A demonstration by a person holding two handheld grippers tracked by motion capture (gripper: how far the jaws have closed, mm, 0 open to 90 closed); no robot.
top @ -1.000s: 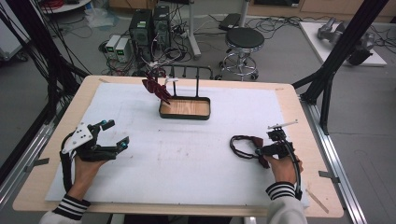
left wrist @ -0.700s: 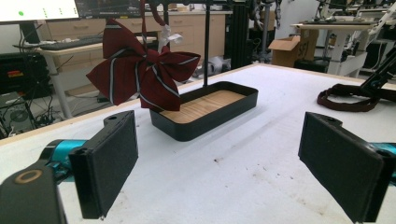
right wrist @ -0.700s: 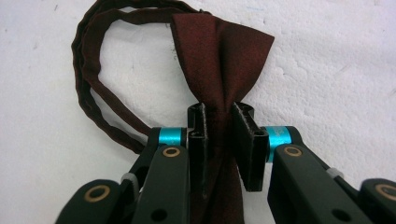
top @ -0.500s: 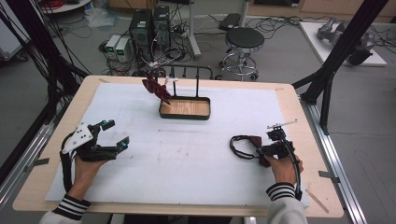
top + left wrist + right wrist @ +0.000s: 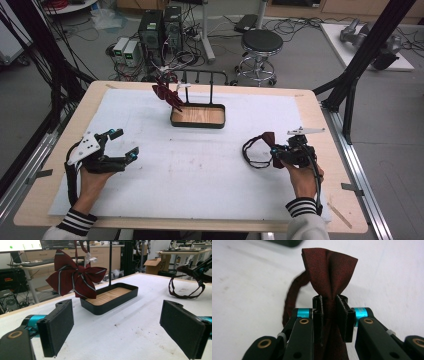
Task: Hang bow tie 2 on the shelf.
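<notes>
**Right gripper pinches plain bow tie; left gripper idle and wide**

Table (image 5: 60,200): light wood, covered by a white sheet (image 5: 200,170) across most of its top.

Stand (image 5: 198,116): a black tray with a wooden floor, far centre of the sheet, with thin black posts rising from its far edge. A striped dark-red bow tie (image 5: 75,277) hangs from the posts over the tray's left end, a white tag just behind it.

Left gripper (image 5: 116,153): near left of the sheet, held in the person's left hand. Jaws stand wide apart, with nothing between them. In the left gripper view the two black pads (image 5: 58,326) frame the tray from the near side, well apart from it.

Right gripper (image 5: 280,152): near right of the sheet. Jaws are clamped tight on the plain dark-red bow tie (image 5: 329,272), having just finished closing on it. The right gripper view shows the fabric bunched between the pads and fanning out beyond the tips.

Neck strap (image 5: 252,152): loops from the held bow to the left of the right gripper, just beside its tips, low over the sheet.
</notes>
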